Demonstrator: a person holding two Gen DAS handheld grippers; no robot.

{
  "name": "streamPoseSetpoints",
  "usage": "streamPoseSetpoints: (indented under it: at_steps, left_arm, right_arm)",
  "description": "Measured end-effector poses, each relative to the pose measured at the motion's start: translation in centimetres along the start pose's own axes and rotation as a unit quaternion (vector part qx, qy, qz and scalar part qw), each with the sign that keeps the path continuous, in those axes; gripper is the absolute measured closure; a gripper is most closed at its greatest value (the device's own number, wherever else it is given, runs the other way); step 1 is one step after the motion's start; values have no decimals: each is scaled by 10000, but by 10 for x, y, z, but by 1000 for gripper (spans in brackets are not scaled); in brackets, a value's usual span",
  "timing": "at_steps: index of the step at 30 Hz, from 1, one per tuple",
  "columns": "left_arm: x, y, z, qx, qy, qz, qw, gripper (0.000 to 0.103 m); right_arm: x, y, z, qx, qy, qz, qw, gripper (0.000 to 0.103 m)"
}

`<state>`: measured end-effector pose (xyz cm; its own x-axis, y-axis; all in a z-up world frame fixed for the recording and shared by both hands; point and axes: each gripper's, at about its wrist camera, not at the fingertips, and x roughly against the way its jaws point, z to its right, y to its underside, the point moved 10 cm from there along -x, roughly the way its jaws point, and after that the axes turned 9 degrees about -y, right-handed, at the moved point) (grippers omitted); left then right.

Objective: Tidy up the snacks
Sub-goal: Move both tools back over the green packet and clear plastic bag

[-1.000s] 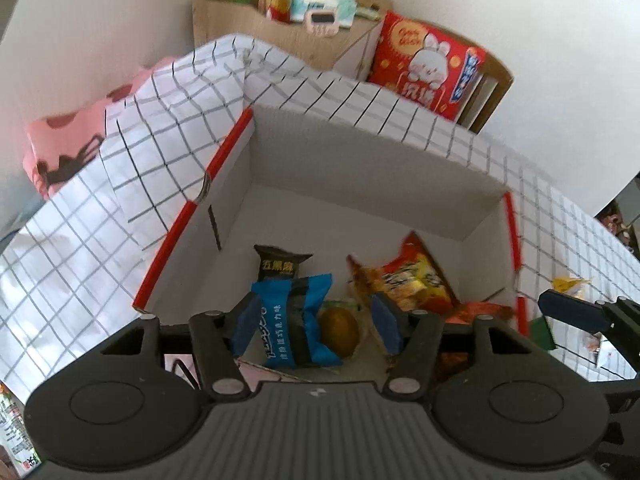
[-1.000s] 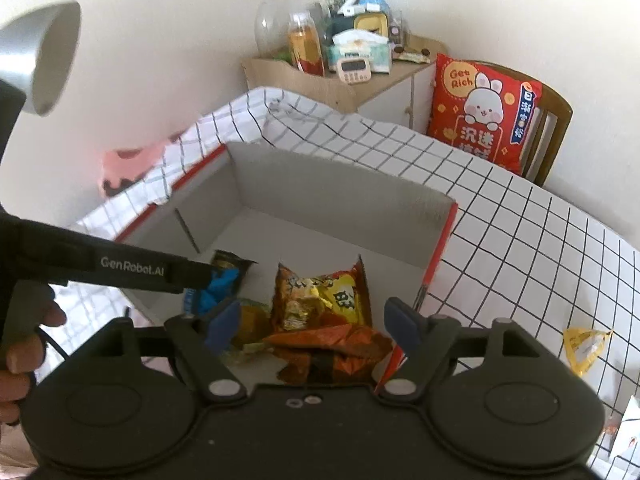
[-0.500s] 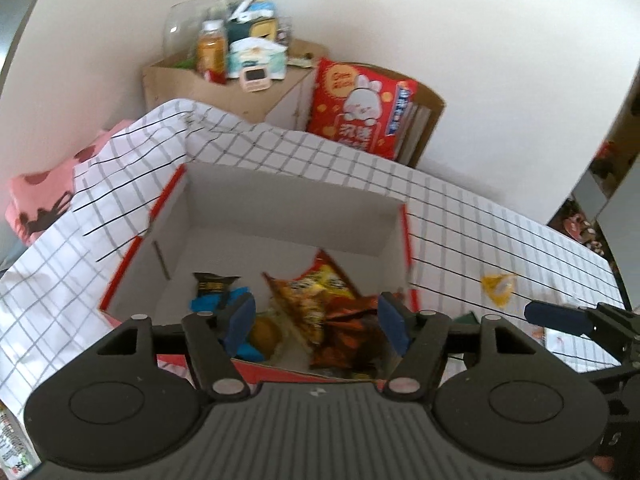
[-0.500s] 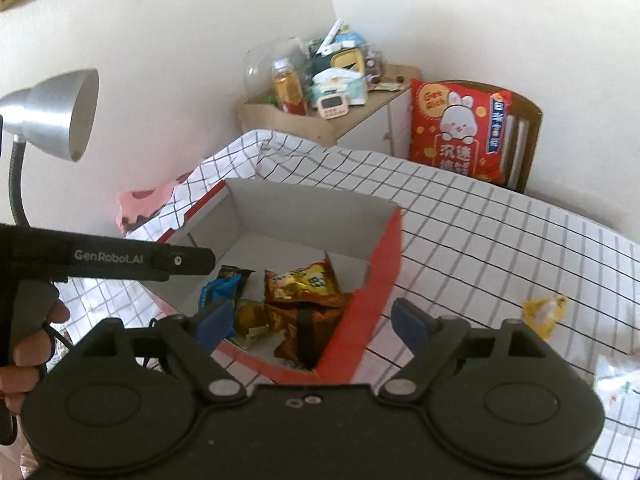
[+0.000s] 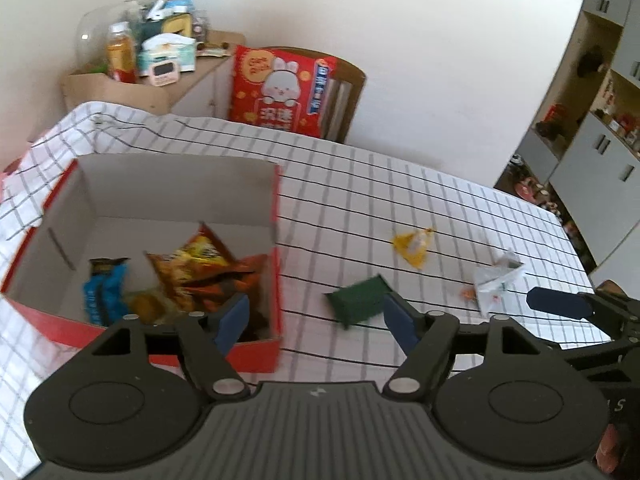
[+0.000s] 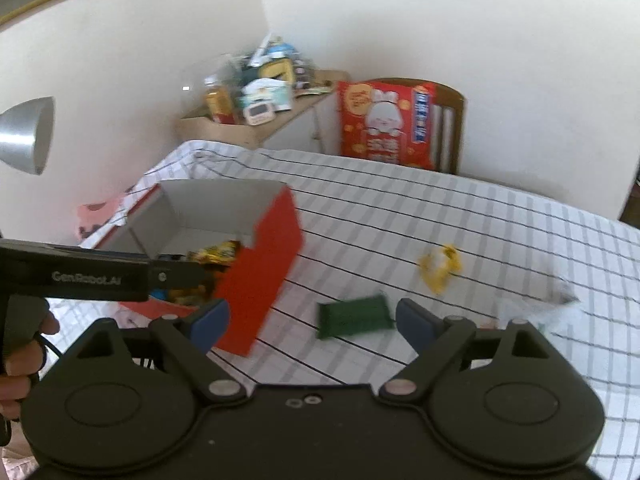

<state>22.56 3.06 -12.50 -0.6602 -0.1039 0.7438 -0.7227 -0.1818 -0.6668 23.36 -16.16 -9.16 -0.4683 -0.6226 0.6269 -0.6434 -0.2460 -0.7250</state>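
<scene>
Both grippers have swung away from above the box [image 5: 276, 240] and now look across the table [image 5: 460, 216], so the box sits at 9 o'clock in both wrist views instead of filling the middle. Their jaws have just been opening, and nothing is between them.

From the left wrist view, the left gripper [image 5: 316, 318] hangs with its jaws wide apart and empty over the checked cloth. Its blue left pad overlaps the box's near right corner in the picture; whether it touches is not clear. Just above the right pad, at about 1 o'clock from the gripper's middle, lies a dark green packet [image 5: 358, 300] on the table. Farther off at 1 o'clock lies a yellow wrapped snack [image 5: 412, 246], and at 3 o'clock a white wrapper [image 5: 498, 280] with a small orange bit beside it. Inside the box lie an orange chip bag [image 5: 200, 264], a blue packet [image 5: 104, 292] and a yellowish round snack [image 5: 146, 304].

From the right wrist view, the right gripper [image 6: 314, 322] is likewise spread wide and empty. The green packet [image 6: 352, 316] shows between its pads in the picture, lying flat on the table, apart from both. The yellow snack [image 6: 440, 266] lies at 1 o'clock. The red-sided box [image 6: 264, 276] stands at 10 o'clock, blurred.

A hand [image 6: 20, 356] holds the left gripper's handle at 9 o'clock.
</scene>
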Motion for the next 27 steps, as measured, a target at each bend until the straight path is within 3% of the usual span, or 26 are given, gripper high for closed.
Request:
streamPoseSetpoints:
  at_steps: [8, 15, 19, 27]
  left_arm:
    - [-28, 15, 49, -575, 71, -137, 9982, 28]
    - [-53, 11, 87, -1340, 369, -363, 9896, 28]
    - [-74, 7, 104, -1798, 491, -690, 9801, 28]
    - [-121, 10, 129, -2846, 613, -1364, 9469, 28]
  right_arm:
    - [20, 29, 67, -638, 383, -37, 9972, 11]
    - [32, 39, 126, -1102, 780, -21, 9908, 11]
    - [34, 38, 157, -1314, 1016, 20, 9861, 11]
    - [22, 34, 209, -1929, 1271, -69, 9729, 11]
